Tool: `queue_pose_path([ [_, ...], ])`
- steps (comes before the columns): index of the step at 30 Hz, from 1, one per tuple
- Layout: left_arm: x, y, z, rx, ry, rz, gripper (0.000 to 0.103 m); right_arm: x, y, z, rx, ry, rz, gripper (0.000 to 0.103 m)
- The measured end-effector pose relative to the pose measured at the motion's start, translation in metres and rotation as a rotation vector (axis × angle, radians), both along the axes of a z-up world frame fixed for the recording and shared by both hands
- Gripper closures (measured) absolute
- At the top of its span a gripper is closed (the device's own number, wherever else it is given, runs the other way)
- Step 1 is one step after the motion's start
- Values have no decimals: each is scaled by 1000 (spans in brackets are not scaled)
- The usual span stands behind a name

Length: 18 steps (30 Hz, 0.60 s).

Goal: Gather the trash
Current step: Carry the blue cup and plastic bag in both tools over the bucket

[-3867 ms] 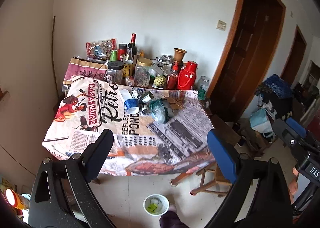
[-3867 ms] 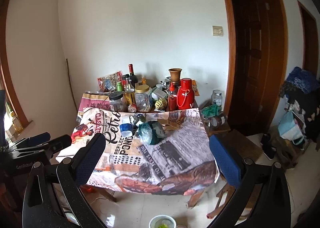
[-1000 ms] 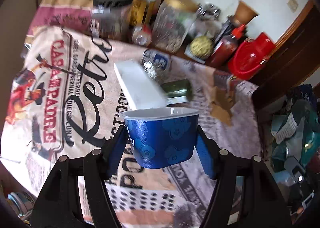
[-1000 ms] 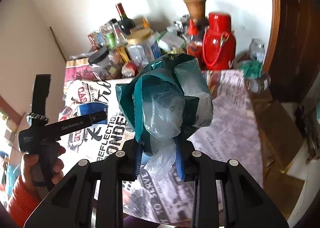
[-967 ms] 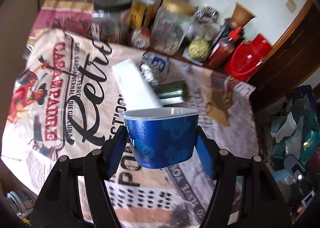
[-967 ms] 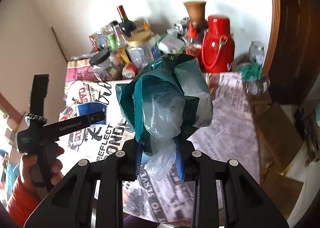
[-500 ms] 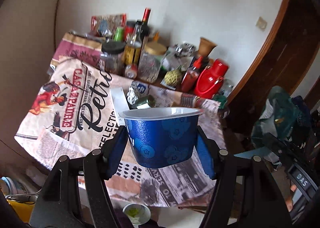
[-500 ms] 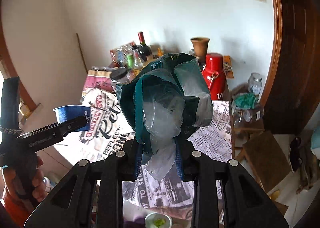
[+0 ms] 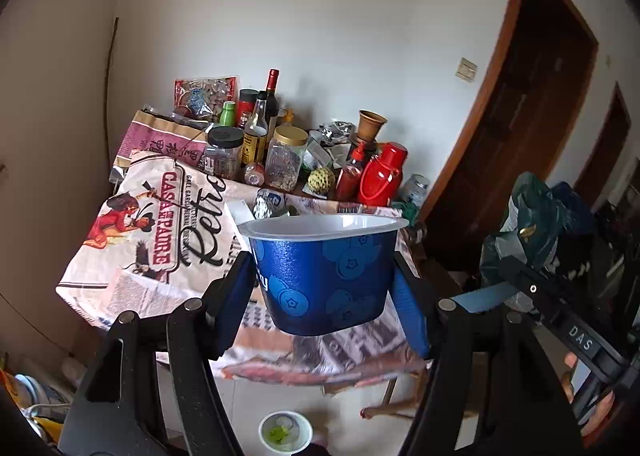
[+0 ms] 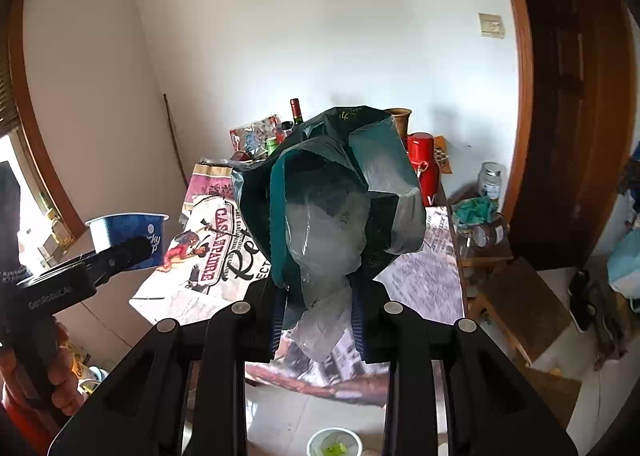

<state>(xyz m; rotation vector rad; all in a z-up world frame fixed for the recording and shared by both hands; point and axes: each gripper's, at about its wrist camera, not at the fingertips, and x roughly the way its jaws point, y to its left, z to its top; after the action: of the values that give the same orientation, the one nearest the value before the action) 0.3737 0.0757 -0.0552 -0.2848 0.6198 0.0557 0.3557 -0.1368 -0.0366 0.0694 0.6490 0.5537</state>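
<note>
A blue cup is being gripped by the left gripper, its jaws set fairly wide and pressed against the cup's sides; the cup is being kept upright, probably so that nothing spills. A bunched green bag is being pinched by its loose lower folds in the right gripper, whose jaws are nearly closed on the thin plastic. Both pieces are being held in the air, near of the table, apparently for dropping elsewhere. A foil ball is lying on the far part of the cloth

Counts: one blue cup, one green plastic bag, one red thermos at 12 o'clock, two grippers.
</note>
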Motion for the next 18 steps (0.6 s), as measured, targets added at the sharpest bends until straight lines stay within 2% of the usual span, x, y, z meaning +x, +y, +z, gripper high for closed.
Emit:
queue_pose_path([
  [9, -99, 27, -21, 10, 37, -84, 38, -90, 23, -19, 0, 61, -73, 77],
  [18, -142, 35, -55, -21, 150, -131, 38, -134, 31, -46, -37, 168, -81, 77],
])
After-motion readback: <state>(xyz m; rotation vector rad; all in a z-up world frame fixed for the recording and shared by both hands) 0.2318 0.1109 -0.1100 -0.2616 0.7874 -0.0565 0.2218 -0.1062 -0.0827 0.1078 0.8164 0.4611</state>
